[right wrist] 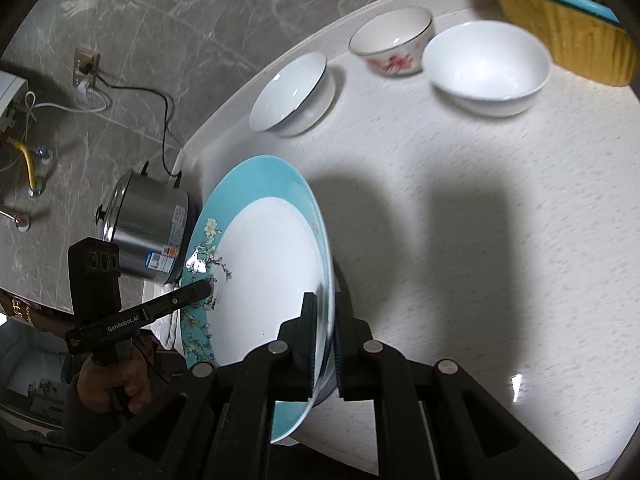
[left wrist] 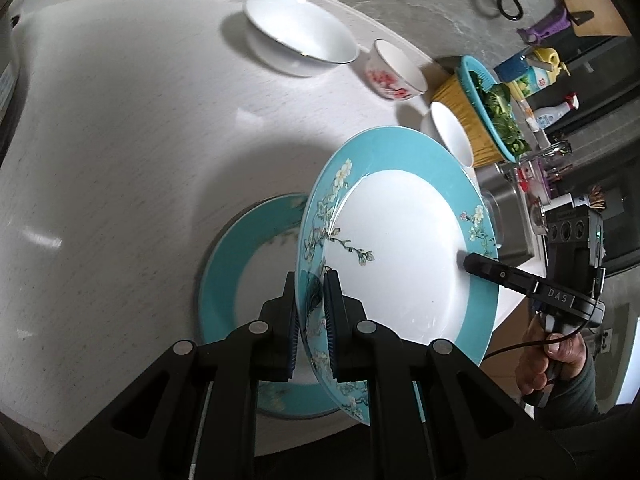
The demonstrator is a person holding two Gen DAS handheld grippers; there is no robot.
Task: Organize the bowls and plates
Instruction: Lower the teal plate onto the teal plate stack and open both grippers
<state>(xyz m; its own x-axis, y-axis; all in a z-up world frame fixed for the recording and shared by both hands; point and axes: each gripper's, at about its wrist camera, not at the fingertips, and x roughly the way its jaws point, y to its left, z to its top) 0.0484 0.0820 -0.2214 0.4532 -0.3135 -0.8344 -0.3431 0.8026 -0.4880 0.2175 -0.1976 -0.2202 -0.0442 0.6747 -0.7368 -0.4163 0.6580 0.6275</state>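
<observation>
From the left wrist, the left gripper [left wrist: 311,312] pinches the rim of a tilted blue plate [left wrist: 404,248], held above a second blue plate [left wrist: 232,264] lying flat on the white table [left wrist: 120,140]. The right gripper [left wrist: 466,260] grips the far edge.

From the right wrist, three bowls [right wrist: 488,68] sit near the table's back edge, with bare room between.

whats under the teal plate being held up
A second teal plate lies flat on the white counter below the held plate, which both the left gripper and right gripper clamp. Its right part is covered.
</observation>
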